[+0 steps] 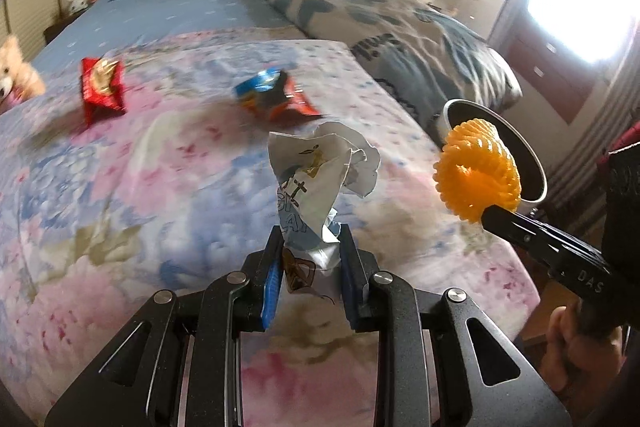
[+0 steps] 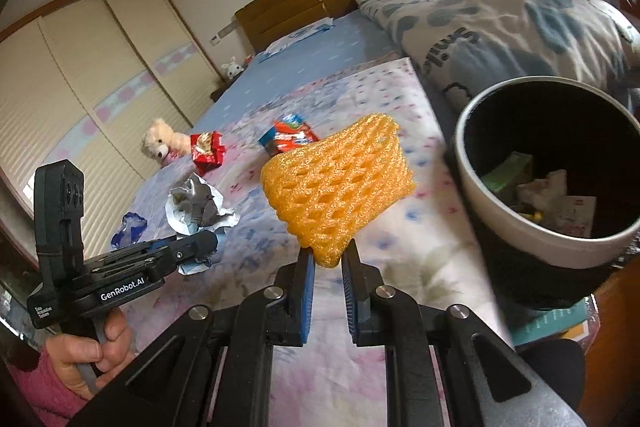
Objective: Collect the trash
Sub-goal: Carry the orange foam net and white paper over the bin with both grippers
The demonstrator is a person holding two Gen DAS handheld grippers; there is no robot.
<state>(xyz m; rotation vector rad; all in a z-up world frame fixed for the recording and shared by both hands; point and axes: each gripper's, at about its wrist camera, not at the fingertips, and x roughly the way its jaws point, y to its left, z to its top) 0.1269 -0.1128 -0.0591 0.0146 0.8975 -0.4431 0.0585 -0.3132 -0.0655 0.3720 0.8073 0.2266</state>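
Note:
My left gripper (image 1: 310, 239) is shut on a crumpled white printed wrapper (image 1: 316, 171), held up over the floral bedspread (image 1: 120, 207). My right gripper (image 2: 328, 255) is shut on the corner of an orange foam fruit net (image 2: 336, 187). The net hangs just left of the trash bin (image 2: 500, 211), a black-lined bin with a white wall and some trash inside. In the left wrist view the right gripper (image 1: 490, 215) and its net (image 1: 476, 175) sit in front of the bin (image 1: 445, 123). The left gripper (image 2: 208, 245) with the wrapper (image 2: 196, 207) shows in the right wrist view.
On the bedspread lie a red snack wrapper (image 1: 102, 87) and a blue-orange snack wrapper (image 1: 276, 95). A small blue wrapper (image 2: 130, 229) lies behind the left gripper. A teddy bear (image 2: 162, 143) sits at the bed's far side. A folded quilt (image 1: 380, 15) lies beyond the bin.

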